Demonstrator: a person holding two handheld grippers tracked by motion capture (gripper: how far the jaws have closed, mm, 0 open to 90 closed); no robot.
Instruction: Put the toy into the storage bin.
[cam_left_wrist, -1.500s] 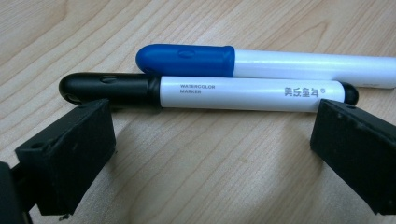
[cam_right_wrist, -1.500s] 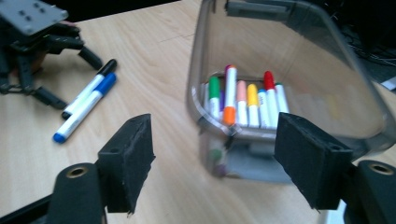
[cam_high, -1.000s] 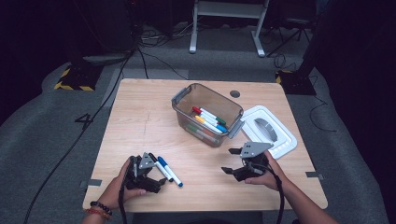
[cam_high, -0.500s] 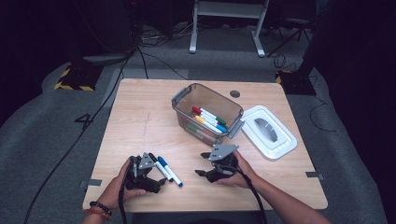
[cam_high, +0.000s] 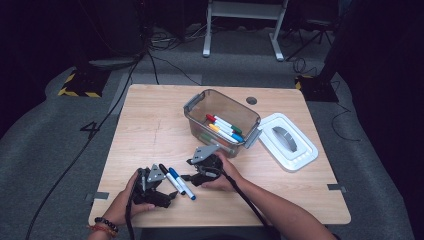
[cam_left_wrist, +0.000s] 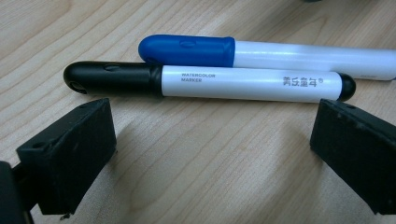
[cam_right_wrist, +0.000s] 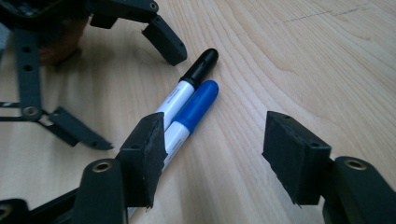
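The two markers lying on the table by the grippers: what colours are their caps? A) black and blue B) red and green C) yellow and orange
A: the black-capped marker and the blue-capped marker lie side by side on the wooden table.

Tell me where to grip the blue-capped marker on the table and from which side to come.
Grip the blue-capped marker across its white barrel just behind the cap, coming down from above. It lies flat on the table with the black-capped marker touching along one side, so one jaw probably has to wedge between them. The right gripper, jaws open and just closing, is nearest.
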